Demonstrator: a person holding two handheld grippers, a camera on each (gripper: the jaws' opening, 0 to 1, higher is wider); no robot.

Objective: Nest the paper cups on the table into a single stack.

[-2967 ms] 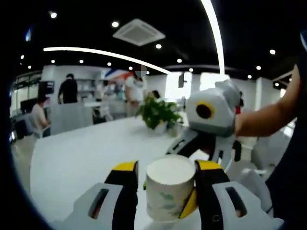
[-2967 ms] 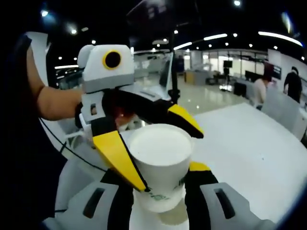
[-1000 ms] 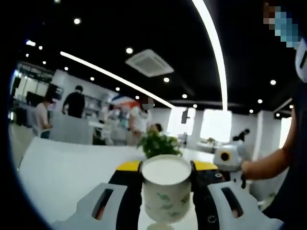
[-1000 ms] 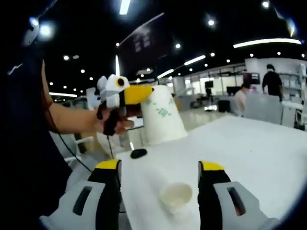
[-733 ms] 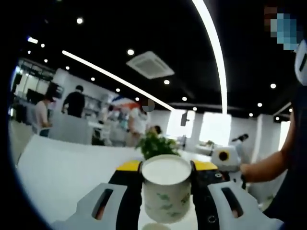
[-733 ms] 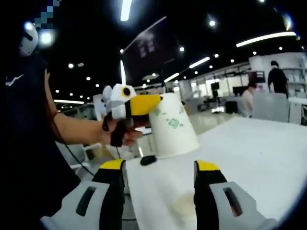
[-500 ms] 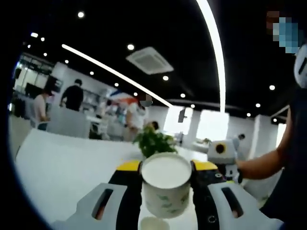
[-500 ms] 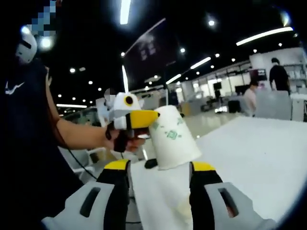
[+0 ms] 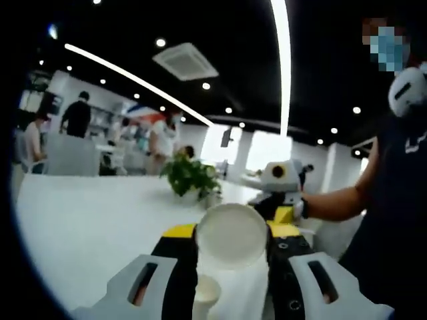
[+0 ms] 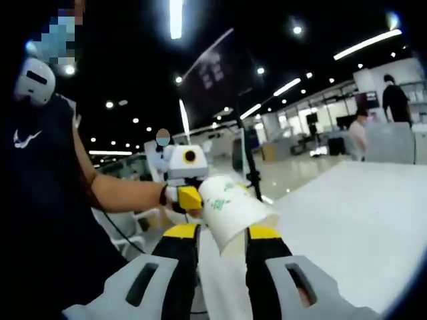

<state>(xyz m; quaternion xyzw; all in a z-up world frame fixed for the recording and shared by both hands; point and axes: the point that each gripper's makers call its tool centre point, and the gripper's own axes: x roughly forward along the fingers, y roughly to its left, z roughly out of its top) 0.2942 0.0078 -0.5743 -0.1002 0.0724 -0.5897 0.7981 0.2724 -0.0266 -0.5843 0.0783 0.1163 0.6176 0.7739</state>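
Paper cups, two of them, at the nesting stage: in the left gripper view the held cup (image 9: 231, 237) sits between the yellow-tipped jaws of the left gripper (image 9: 231, 241), which are closed against its sides, its open mouth facing the camera and its body tipped over; just below it, near the left jaw, a second cup (image 9: 206, 295) stands on the white worktop (image 9: 87, 213). Farther off are a potted plant (image 9: 190, 179) and, to the right, the right gripper (image 9: 280, 212) in a person's hand. In the right gripper view the left gripper (image 10: 189, 197) enters from the left carrying the same cup (image 10: 230, 210), base toward the left and mouth to the right, lying just above the right gripper's (image 10: 223, 235) own jaws, which stand narrowly parted; whether they touch the cup cannot be told. Likely faults from here: the held cup is well off vertical, so lowering it as it lies would probably strike the standing cup's rim and topple or push it; a tight squeeze may oval the thin paper wall and jam the nesting; the right gripper's nearness risks a collision between tools.
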